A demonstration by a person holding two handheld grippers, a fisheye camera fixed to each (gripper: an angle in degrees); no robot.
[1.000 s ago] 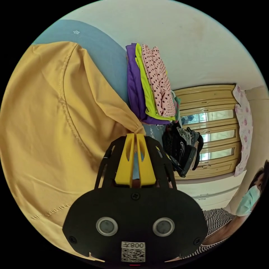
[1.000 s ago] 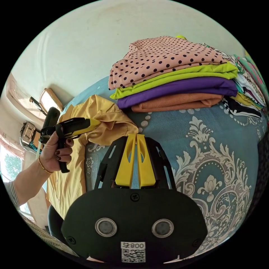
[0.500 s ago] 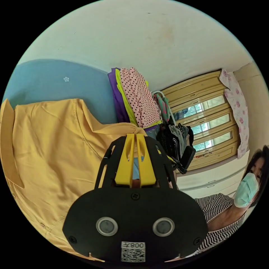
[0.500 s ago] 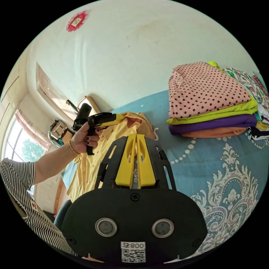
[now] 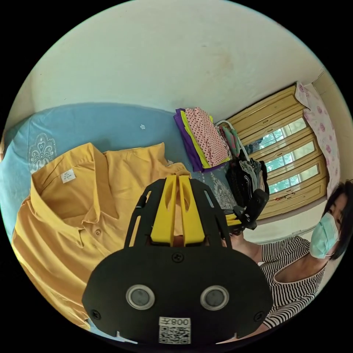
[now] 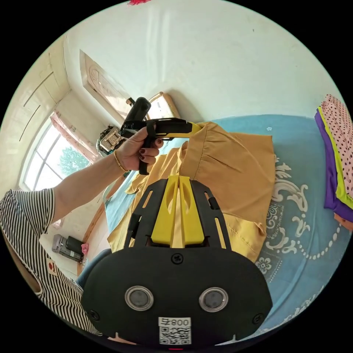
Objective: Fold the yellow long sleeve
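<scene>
The yellow long-sleeve shirt (image 5: 84, 206) lies on a blue patterned bedspread (image 5: 92, 125), collar and white tag facing up. My left gripper (image 5: 179, 176) is shut on an edge of its fabric. In the right gripper view a fold of the shirt (image 6: 235, 165) hangs lifted above the bedspread (image 6: 305, 206). My right gripper (image 6: 179, 177) is shut on that fold's lower edge. A hand (image 6: 138, 150) holds the left gripper (image 6: 196, 128), which pinches the top of the same fold. The right gripper (image 5: 230, 220) also appears close beside the left one.
A stack of folded clothes (image 5: 204, 141), polka-dot piece on top, sits on the bed beyond the shirt (image 6: 336, 147). Dark garments (image 5: 246, 176) hang near a wood-framed window (image 5: 290, 158). A person in a striped top (image 5: 294, 272) stands by the bed.
Both grippers have pulled back from the folded stack, carrying the pinched yellow fabric with them. The shirt now lies spread with its collar showing, and a fold is raised over it.
</scene>
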